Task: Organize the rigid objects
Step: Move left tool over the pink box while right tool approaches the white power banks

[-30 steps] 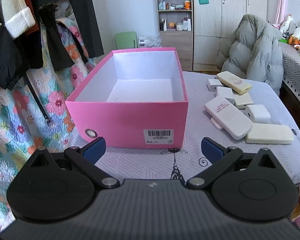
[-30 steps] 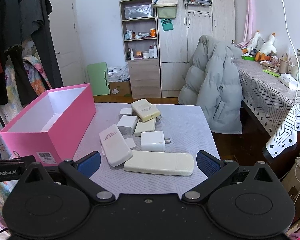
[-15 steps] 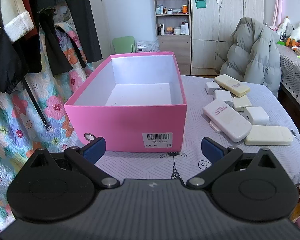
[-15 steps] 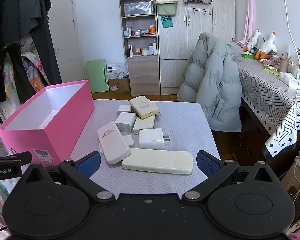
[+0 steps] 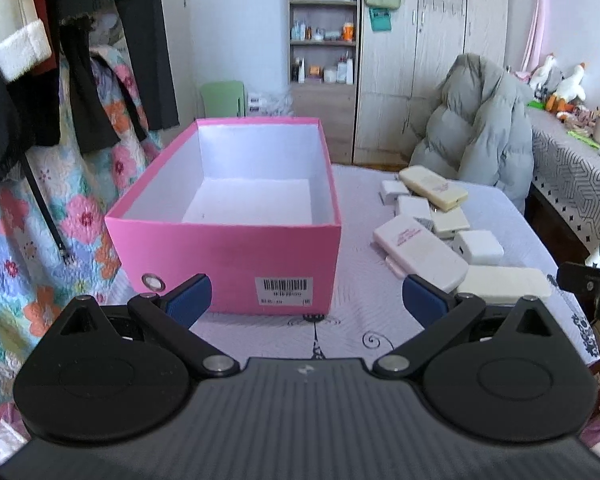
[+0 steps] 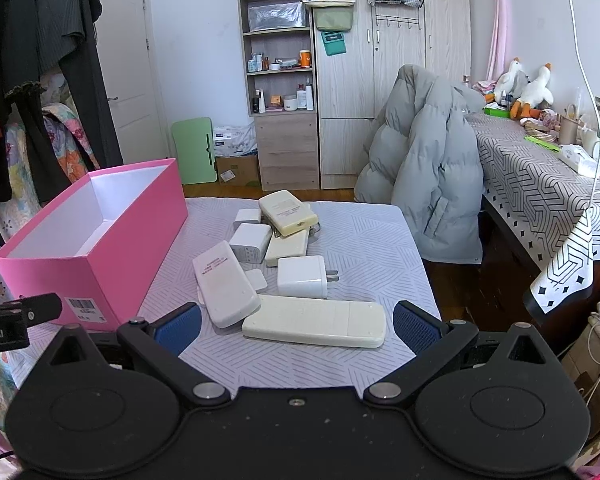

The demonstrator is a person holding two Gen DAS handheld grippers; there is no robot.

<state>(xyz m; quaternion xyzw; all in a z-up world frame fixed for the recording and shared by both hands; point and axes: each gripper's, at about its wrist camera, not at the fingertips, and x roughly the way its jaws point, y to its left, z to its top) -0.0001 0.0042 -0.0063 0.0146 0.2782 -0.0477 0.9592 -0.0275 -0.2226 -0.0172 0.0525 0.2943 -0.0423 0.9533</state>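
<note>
A pink box (image 5: 228, 252) with a white inside stands empty on the left of the table; it also shows in the right wrist view as the pink box (image 6: 100, 240). To its right lies a cluster of several white and cream power banks and chargers (image 6: 268, 268), with a long cream power bank (image 6: 314, 326) nearest. My left gripper (image 5: 306, 300) is open just before the box's front wall, holding nothing. My right gripper (image 6: 296, 324) is open, close behind the long cream power bank (image 5: 504, 286), with nothing between its fingers.
The table wears a pale striped cloth (image 6: 364, 248). A grey puffy jacket (image 6: 424, 176) hangs on a chair at the far right corner. Clothes hang on a rack (image 5: 40, 80) to the left. A second table with a patterned cloth (image 6: 540, 188) stands right.
Both grippers have pulled back and risen a little, so the box and the pile sit slightly farther off. Nothing on the table has moved; both grippers stay open.
</note>
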